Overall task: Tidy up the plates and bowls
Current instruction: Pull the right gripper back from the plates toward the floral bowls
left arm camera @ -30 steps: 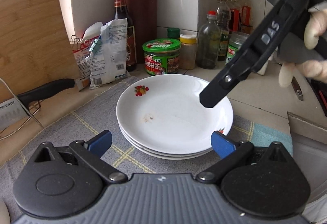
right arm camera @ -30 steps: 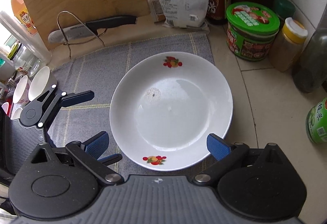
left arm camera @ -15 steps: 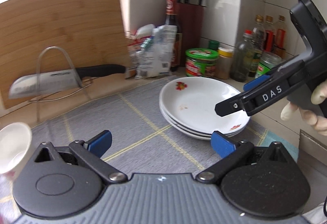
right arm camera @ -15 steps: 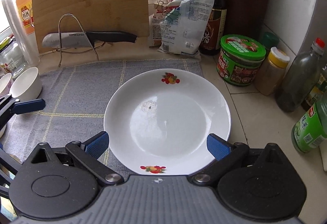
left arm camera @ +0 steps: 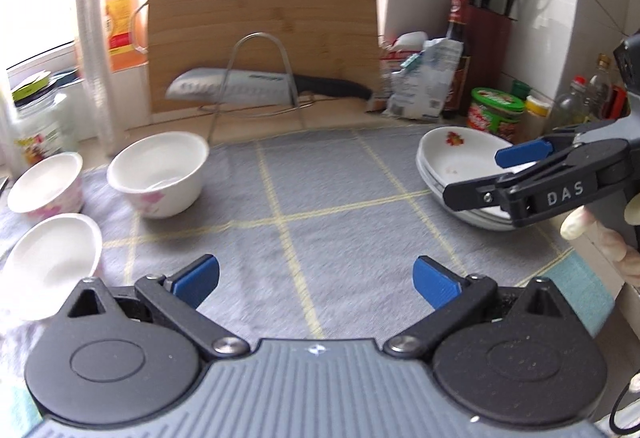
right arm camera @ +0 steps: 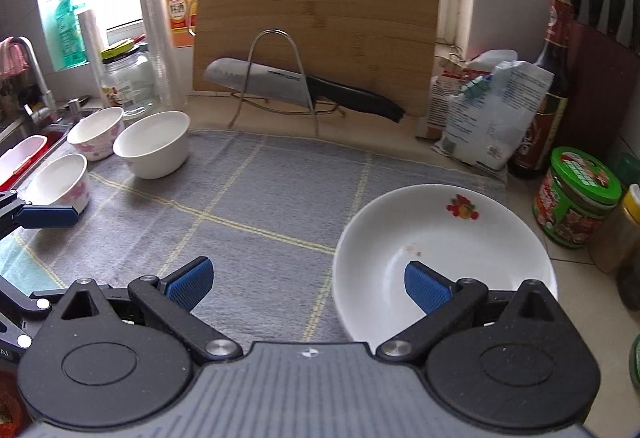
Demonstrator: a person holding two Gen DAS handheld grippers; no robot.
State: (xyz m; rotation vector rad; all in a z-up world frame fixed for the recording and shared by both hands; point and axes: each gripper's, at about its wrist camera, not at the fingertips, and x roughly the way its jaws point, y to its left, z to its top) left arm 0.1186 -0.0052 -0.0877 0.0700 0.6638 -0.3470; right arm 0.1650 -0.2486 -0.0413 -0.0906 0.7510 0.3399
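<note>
Both jaws stand wide open and hold nothing. The left gripper (left arm camera: 316, 278) hangs over the grey checked cloth (left arm camera: 320, 198) on the desk, and the right gripper (right arm camera: 308, 282) has its right blue pad above the near rim of the stack of white plates with a red fruit print (right arm camera: 444, 234). This stack sits on the right side of the cloth. Three white bowls with pink flowers (right arm camera: 152, 142) stand apart from each other on the left side. Farther back, a knife with a black handle (right arm camera: 304, 86) rests in a wire rack before the bamboo cutting board (right arm camera: 320, 6).
</note>
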